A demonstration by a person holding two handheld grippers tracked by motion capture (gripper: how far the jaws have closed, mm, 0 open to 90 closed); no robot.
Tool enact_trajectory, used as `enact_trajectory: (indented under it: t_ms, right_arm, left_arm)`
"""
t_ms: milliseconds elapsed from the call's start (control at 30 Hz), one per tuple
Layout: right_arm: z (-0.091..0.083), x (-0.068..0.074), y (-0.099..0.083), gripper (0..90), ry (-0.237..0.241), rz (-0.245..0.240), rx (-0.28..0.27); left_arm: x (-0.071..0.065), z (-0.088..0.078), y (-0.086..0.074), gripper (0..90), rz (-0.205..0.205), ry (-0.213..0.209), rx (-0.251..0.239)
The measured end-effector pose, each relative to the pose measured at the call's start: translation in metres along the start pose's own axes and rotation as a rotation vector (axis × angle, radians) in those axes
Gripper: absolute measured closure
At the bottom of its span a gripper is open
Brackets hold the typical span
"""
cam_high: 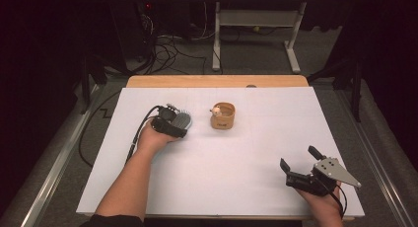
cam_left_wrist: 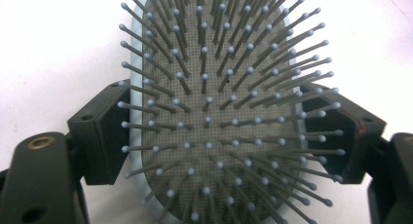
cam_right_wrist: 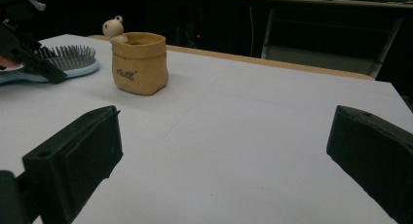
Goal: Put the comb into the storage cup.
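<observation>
Grey bristles: a hairbrush (cam_left_wrist: pixel 214 117) lay bristle-side up on the white table (cam_high: pixel 222 177), left of a tan pot (cam_high: pixel 223 116).
Left gripper (cam_left_wrist: pixel 216 136): jaws were set on either side of the brush head, their pads at its pale rim; a firm clamp could not be confirmed.
Right gripper (cam_right_wrist: pixel 219 156): jaws were held wide and empty near the table's front right corner.
Advice: the rim, not the bristles, was judged the best place to squeeze, evenly, before any lift.

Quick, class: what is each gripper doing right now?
Left gripper: shut on the hairbrush.
Right gripper: open, holding nothing.
</observation>
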State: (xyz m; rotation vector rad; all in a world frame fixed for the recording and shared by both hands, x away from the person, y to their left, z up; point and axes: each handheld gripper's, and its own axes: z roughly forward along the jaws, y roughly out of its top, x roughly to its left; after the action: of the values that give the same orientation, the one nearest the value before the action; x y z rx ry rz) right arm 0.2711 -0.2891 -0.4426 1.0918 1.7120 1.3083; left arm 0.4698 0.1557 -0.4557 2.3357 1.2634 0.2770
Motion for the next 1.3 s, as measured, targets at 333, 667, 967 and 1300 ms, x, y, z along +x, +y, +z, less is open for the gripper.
enact_trajectory:
  t_ms: [333,667,967,1300]
  right_arm:
    - [-0.001,-0.001,0.0,0.2,-0.004,0.002,-0.002]
    - [-0.001,-0.001,0.001,0.2,-0.005,0.002,-0.003]
    - [-0.001,0.0,0.001,0.2,-0.004,0.002,-0.004]
    - [-0.002,0.0,0.001,0.2,-0.007,-0.002,-0.008]
  left_arm:
    - [-0.002,-0.001,0.0,20.2,-0.004,0.011,0.002]
    - [0.0,-0.008,-0.001,20.4,-0.003,0.028,0.002]
    - [-0.002,-0.026,-0.001,20.4,-0.001,0.02,-0.057]
    - [-0.008,-0.044,-0.003,20.4,0.013,0.002,-0.106]
